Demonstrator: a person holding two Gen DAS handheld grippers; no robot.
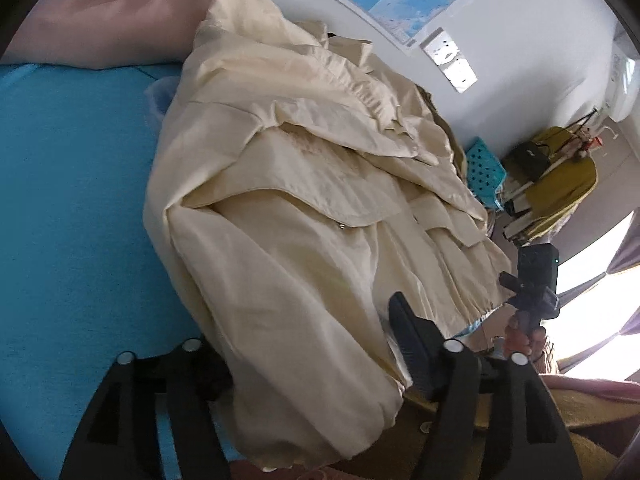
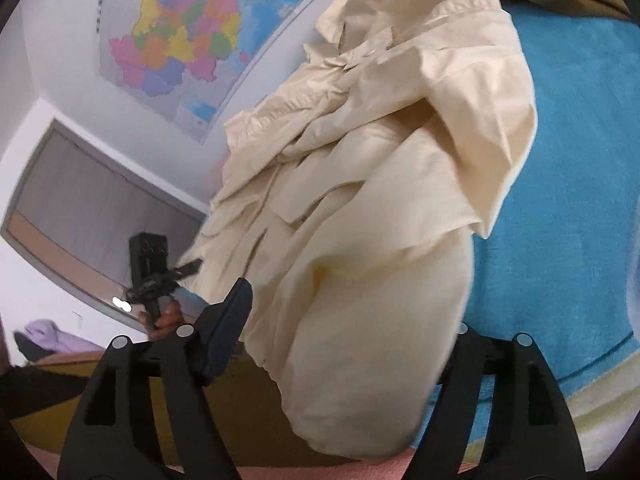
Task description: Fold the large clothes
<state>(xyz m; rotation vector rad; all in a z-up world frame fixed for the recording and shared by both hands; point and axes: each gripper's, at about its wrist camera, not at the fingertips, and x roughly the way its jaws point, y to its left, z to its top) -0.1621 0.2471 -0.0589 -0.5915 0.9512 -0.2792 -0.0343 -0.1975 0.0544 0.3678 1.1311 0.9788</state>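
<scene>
Blue bed sheet (image 1: pixel 72 200), both tools wide around cream jacket (image 1: pixel 300 220); loose bunched cloth prob slips out when closing.

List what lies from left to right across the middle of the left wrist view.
Blue bedcover → cream jacket → turquoise perforated basket → mustard-yellow garment on a rack → bright window.

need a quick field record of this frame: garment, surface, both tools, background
garment: cream jacket, crumpled, partly folded
surface: blue sheet
left tool: fingers apart, jacket cloth lying between them; grip unclear
right tool: fingers apart, jacket cloth between them; grip unclear
background: wall map, pink pillow
</scene>
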